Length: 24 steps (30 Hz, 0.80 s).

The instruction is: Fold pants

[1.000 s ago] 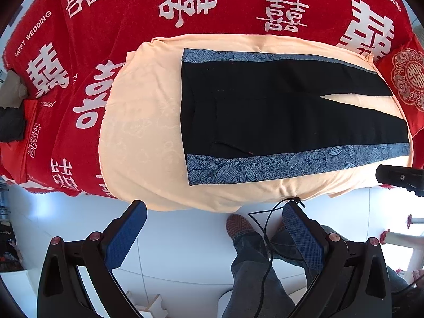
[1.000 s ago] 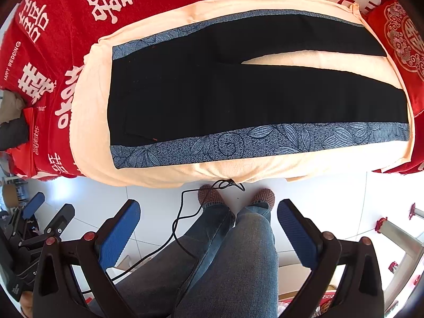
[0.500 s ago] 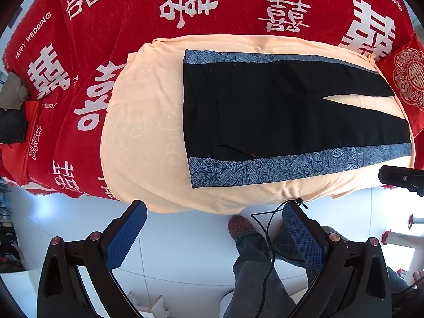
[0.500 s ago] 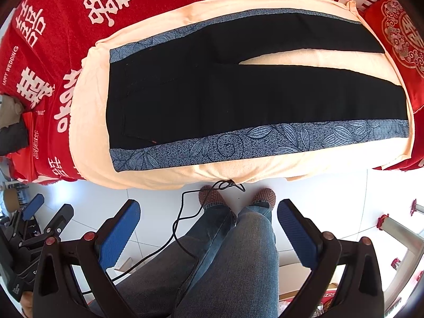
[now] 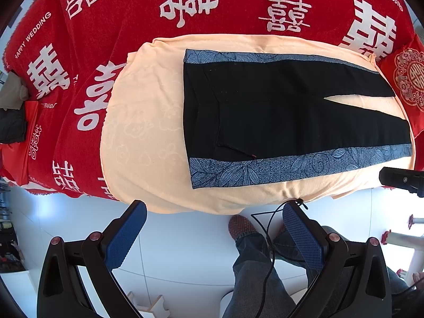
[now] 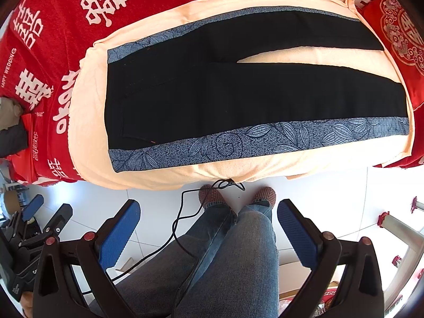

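Observation:
Black pants (image 5: 278, 111) with blue leaf-patterned side stripes lie flat on a peach cloth (image 5: 143, 132), waistband to the left, legs spread in a narrow V to the right. They also show in the right wrist view (image 6: 238, 92). My left gripper (image 5: 214, 228) is open and empty, held above the floor in front of the near edge of the cloth. My right gripper (image 6: 209, 224) is open and empty, over the person's legs, also short of the cloth's near edge.
The peach cloth covers a surface draped in a red blanket (image 5: 79, 53) with white characters. A black cable (image 6: 182, 212) hangs from the cloth's near edge by the person's slippered feet (image 6: 212, 194). A red cushion (image 6: 402, 31) lies at the far right.
Both views have crept slightly closer to the pants; the pants themselves have not moved. Both grippers stay open.

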Tool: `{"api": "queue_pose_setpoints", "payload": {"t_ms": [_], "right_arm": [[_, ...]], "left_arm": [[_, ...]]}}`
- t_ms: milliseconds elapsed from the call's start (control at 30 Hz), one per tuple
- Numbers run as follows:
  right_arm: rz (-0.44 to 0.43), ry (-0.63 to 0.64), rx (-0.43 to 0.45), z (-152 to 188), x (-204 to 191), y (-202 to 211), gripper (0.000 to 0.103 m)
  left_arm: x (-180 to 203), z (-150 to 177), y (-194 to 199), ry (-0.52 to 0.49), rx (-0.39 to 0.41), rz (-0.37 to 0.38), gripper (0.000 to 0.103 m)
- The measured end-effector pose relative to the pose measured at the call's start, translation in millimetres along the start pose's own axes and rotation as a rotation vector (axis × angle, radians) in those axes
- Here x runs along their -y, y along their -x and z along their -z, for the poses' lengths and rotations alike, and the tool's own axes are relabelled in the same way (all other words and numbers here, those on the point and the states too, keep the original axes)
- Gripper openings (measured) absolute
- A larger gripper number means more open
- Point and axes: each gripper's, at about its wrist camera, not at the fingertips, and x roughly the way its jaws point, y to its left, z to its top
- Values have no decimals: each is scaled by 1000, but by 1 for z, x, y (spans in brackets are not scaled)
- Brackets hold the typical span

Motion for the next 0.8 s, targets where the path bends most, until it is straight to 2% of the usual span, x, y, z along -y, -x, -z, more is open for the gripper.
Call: {"api": "queue_pose_setpoints", "payload": {"t_ms": [800], "right_arm": [[-15, -51, -13, 2, 14, -4, 103]], "left_arm": [[8, -2, -5, -18, -20, 2, 103]]}}
